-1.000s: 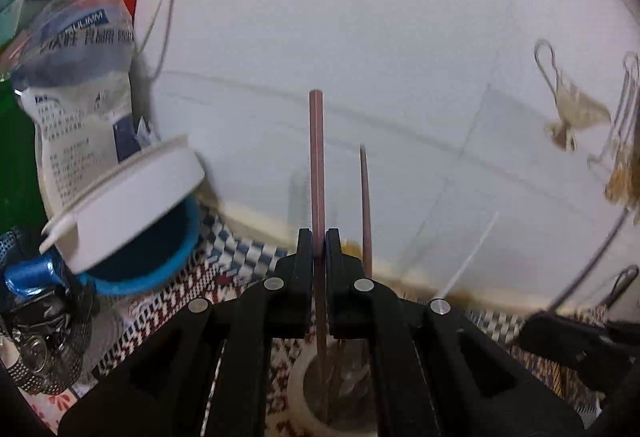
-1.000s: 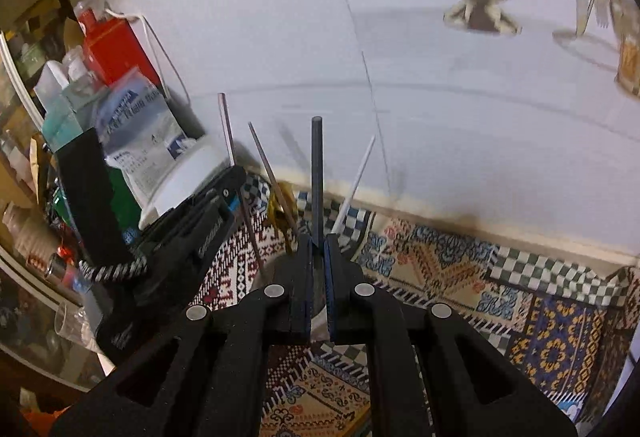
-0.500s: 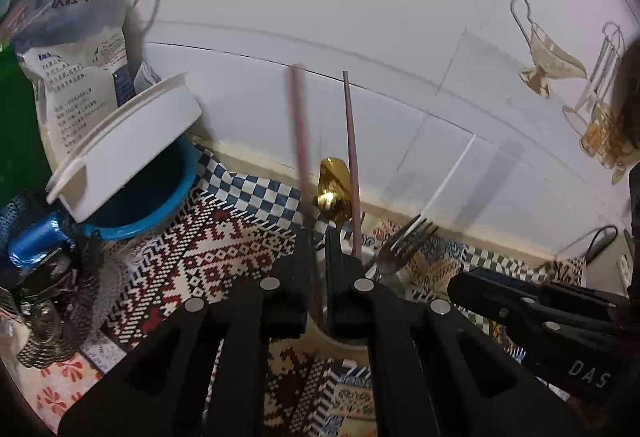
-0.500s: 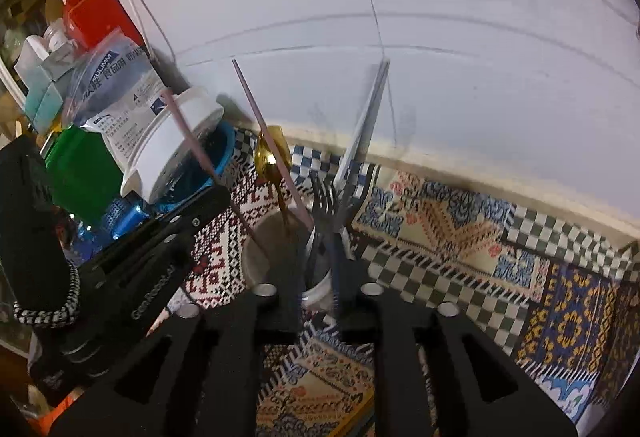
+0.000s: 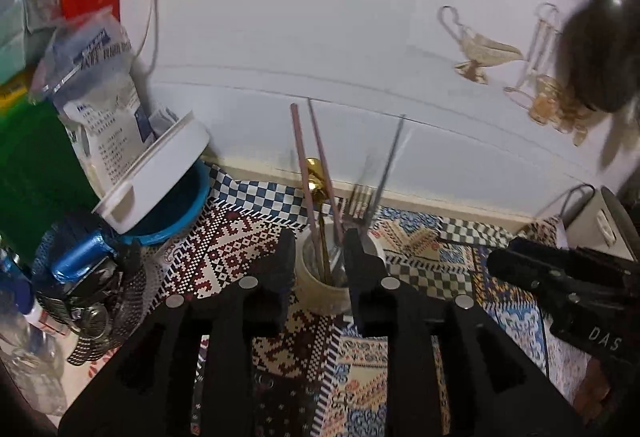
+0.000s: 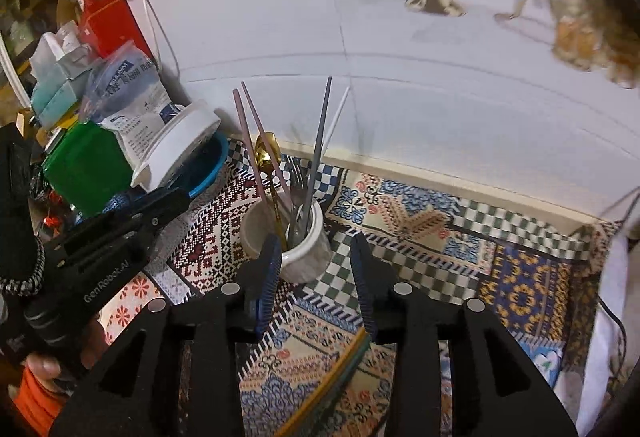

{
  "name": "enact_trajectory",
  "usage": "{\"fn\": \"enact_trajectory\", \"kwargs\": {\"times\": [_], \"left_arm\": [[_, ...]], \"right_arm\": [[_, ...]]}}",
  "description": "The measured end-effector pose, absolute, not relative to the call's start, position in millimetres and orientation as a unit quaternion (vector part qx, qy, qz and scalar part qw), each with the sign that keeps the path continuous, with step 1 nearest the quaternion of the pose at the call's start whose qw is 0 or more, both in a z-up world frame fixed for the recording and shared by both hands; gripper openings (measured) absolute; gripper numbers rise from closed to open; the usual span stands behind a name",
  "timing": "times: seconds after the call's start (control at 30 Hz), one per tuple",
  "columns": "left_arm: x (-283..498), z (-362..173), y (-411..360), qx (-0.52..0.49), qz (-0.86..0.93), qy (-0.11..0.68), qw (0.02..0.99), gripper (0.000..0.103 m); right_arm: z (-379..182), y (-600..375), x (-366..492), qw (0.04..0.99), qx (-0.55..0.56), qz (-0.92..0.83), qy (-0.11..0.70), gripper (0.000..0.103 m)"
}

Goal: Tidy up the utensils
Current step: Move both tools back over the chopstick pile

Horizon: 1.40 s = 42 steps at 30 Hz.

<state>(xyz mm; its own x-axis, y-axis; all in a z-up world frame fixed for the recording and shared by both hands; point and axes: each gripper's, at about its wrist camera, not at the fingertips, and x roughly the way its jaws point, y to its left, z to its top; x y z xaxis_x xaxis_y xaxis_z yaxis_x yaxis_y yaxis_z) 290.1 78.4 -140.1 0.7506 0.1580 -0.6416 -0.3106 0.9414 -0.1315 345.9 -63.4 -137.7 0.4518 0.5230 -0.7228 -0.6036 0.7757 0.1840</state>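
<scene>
While both tongs are spreading apart, neither presses on anything: the left tongs [image 5: 318, 243] frame the white ceramic utensil holder [image 6: 306, 243] with bare air between the pads, and the right tongs [image 6: 314, 249] stand just in front of the holder, its near wall partly between the fingertips but untouched. The holder sits upright on the patterned tablecloth [image 6: 420, 233] covering the table, close to the white tiled wall [image 6: 440, 97]. Inside it stand two pink chopsticks [image 6: 250, 133], a grey chopstick [image 6: 322, 133], a white chopstick [image 6: 338, 115], a gold spoon [image 6: 267, 151] and a fork [image 5: 360, 199], all leaning against the rim. Left of the holder a white lid [image 5: 156, 173] rests tilted on a blue bowl [image 5: 184, 209].
</scene>
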Motion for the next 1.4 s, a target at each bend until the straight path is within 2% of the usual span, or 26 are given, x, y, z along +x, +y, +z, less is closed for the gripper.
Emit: {"fn": "enact_trajectory", "kwargs": {"times": [0.27,0.53,0.6,0.63,0.67,0.73,0.83,1.3,1.4], "left_arm": [[257,-125,50,-0.095,0.081,0.332,0.935,0.038],[236,-128,22,-0.068,0.04,0.345,0.935,0.059],[230,-132,15,-0.062,0.034,0.352,0.933,0.063],[228,-135,12,-0.059,0.032,0.357,0.932,0.065],[226,-138,10,-0.059,0.032,0.361,0.93,0.065],[222,-147,8,-0.058,0.03,0.37,0.927,0.066],[218,-162,8,-0.059,0.031,0.389,0.919,0.07],[207,-252,24,-0.077,0.072,0.482,0.87,0.07],[205,-261,30,-0.083,0.077,0.492,0.863,0.07]], "right_arm": [[-125,-91,309,0.869,-0.046,0.309,0.383,0.032],[-132,-110,282,0.882,-0.044,0.269,0.383,0.032],[-136,-114,277,0.886,-0.05,0.255,0.384,0.034],[-140,-116,275,0.888,-0.054,0.245,0.385,0.039],[-143,-118,274,0.89,-0.056,0.236,0.386,0.047],[-155,-124,272,0.89,-0.055,0.22,0.395,0.054],[-178,-131,276,0.877,-0.042,0.212,0.429,0.054],[-290,-109,292,0.811,-0.064,0.201,0.546,0.054],[-303,-98,295,0.801,-0.068,0.206,0.558,0.048]]}}
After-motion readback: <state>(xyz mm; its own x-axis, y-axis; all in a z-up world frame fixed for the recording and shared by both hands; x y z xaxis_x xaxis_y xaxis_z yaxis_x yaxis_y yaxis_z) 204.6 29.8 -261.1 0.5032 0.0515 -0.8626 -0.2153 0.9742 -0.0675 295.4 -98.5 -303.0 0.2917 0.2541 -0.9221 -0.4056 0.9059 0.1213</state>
